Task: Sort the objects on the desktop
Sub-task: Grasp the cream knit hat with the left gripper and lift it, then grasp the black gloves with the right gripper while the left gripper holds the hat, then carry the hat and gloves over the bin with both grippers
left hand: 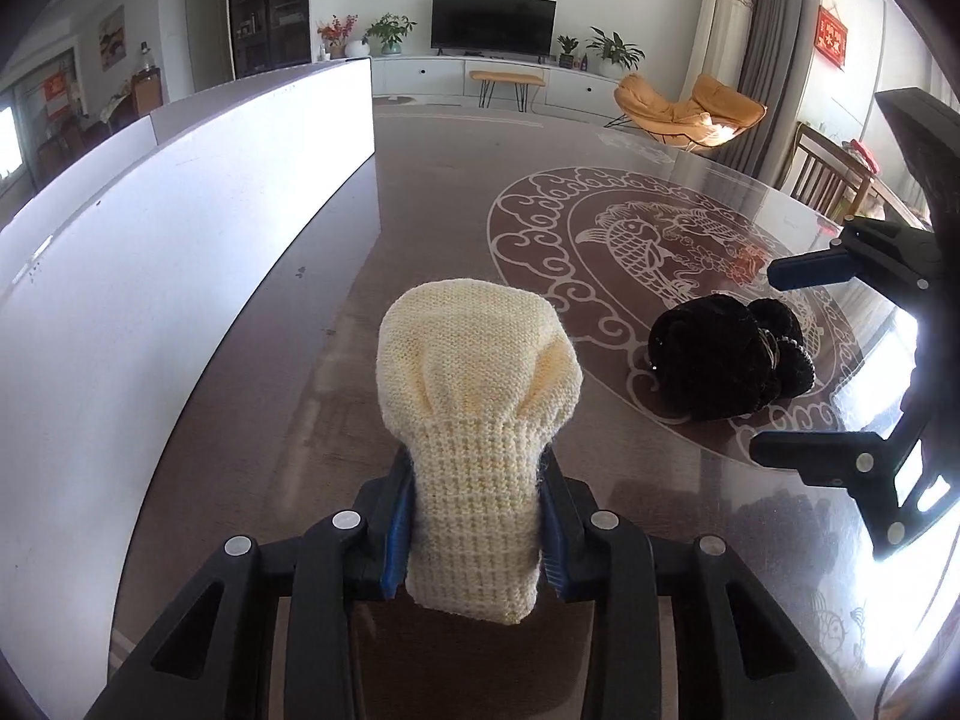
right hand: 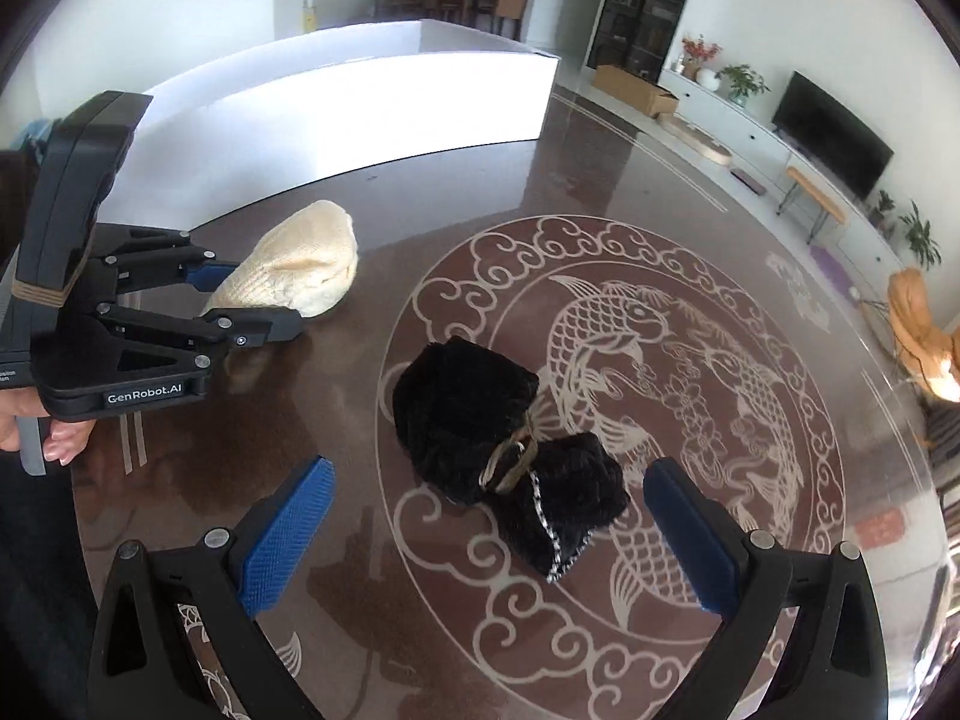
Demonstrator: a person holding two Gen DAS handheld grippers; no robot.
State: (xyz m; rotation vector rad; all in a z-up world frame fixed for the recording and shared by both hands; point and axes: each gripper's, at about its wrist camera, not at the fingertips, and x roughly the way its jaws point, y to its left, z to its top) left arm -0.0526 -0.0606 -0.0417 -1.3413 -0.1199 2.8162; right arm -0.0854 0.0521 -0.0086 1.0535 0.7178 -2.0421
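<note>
My left gripper (left hand: 477,534) is shut on the ribbed cuff of a cream knitted hat (left hand: 480,396), which sticks out forward just above the table. The hat also shows in the right wrist view (right hand: 294,282), with the left gripper (right hand: 240,300) clamped on it. A black fuzzy bundle with a cord and a chain (right hand: 504,450) lies on the fish pattern of the table; it also shows in the left wrist view (left hand: 729,360). My right gripper (right hand: 486,534) is open, its blue pads on either side of the bundle's near end, not touching. It shows in the left wrist view (left hand: 792,366) too.
A large white open box (left hand: 180,252) stands along the left of the dark glass-topped table (left hand: 456,204); in the right wrist view the box (right hand: 384,108) is at the far side. A living room with a TV, chairs and plants lies beyond the table.
</note>
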